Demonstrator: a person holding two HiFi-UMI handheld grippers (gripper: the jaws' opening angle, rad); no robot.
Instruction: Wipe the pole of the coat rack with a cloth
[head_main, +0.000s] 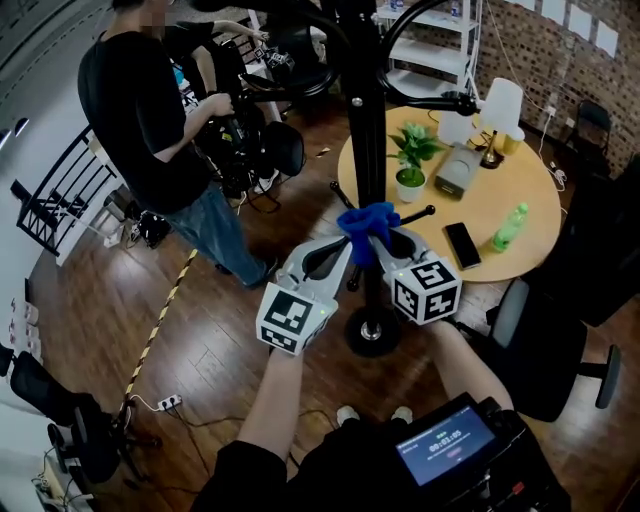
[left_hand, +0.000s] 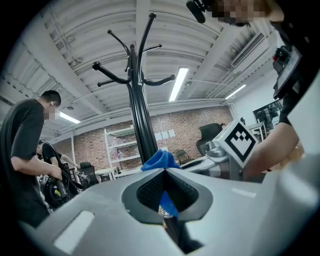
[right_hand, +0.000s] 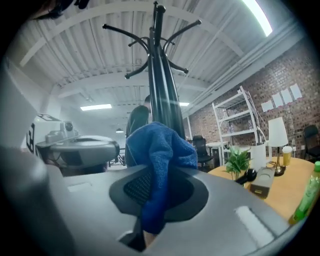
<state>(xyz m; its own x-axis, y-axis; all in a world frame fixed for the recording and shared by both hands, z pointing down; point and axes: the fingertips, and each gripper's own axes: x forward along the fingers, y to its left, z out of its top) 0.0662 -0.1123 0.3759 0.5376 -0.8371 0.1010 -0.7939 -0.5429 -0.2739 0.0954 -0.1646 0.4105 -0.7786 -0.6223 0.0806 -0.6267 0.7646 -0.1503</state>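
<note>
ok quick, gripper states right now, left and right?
left gripper: shut on the blue cloth.
right gripper: shut on the same blue cloth.

A dark wooden floor (head_main: 200, 330) is crossed by a yellow-and-black striped tape (head_main: 160, 320). A round wooden table (head_main: 530, 190) is flanked by a black office chair (head_main: 545, 350). A brick wall (head_main: 540, 50) is fronted by white shelving (head_main: 430, 52). The ribbed white ceiling (left_hand: 90, 40) is lit by a strip light (left_hand: 178, 83)
</note>
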